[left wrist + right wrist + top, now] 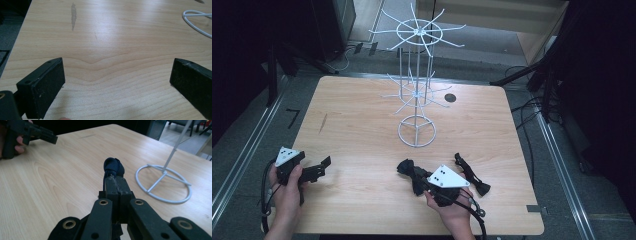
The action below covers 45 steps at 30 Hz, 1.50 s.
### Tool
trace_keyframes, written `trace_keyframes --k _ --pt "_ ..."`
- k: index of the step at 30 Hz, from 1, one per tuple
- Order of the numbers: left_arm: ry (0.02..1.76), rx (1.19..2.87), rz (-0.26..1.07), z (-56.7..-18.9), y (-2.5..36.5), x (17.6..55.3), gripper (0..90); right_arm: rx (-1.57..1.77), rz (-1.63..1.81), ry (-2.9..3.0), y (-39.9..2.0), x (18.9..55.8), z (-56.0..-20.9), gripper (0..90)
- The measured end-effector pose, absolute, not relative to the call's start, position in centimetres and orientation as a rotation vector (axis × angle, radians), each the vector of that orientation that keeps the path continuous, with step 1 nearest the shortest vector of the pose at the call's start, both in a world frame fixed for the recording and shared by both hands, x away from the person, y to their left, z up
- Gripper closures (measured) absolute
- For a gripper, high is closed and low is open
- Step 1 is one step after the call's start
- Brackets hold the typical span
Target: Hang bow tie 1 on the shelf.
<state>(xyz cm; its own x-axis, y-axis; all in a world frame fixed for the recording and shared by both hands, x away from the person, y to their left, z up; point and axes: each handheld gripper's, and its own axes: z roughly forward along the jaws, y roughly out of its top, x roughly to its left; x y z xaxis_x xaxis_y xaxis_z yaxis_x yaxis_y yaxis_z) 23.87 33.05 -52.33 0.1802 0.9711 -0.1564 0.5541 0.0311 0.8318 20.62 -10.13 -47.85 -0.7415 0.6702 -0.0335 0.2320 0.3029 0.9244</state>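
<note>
Closest in, right gripper: black fingers pressed together, clamped on a dark navy knotted bundle of cloth poking out past the tips. Appears held a little clear of the pale wooden tabletop, though hard to confirm from this angle. Seen from the high view, sits near the front edge, right of centre, aimed up and left, with the white wire stand with a ring base and two tiers of radiating hooks just beyond.

Reads as the carry step: bundle gripped, not yet on any hook. Probably calls next for raising the bundle toward the lower tier, lining up a loop or fold with one thin wire arm, then sliding it on before easing the grip. Needs care, since the stand looks light and likely to tip or spin under a sideways push.

Over at the front left, left gripper: fingers spread wide apart, holding nothing, bare wood between them, hovering low above the tabletop. Could serve to steady the ring base during hanging.

Just right of the right gripper, lying flat: a black strap-like piece with a thicker end, possibly another item for the stand; too small to tell for sure.
</note>
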Motion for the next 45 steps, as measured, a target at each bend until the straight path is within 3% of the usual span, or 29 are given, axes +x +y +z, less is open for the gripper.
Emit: trace_keyframes --k 45 --pt "1.480 1.636 0.629 -52.3 33.1 23.9 0.2 0.759 1.486 1.969 -12.5 23.7 -39.9 90.0"
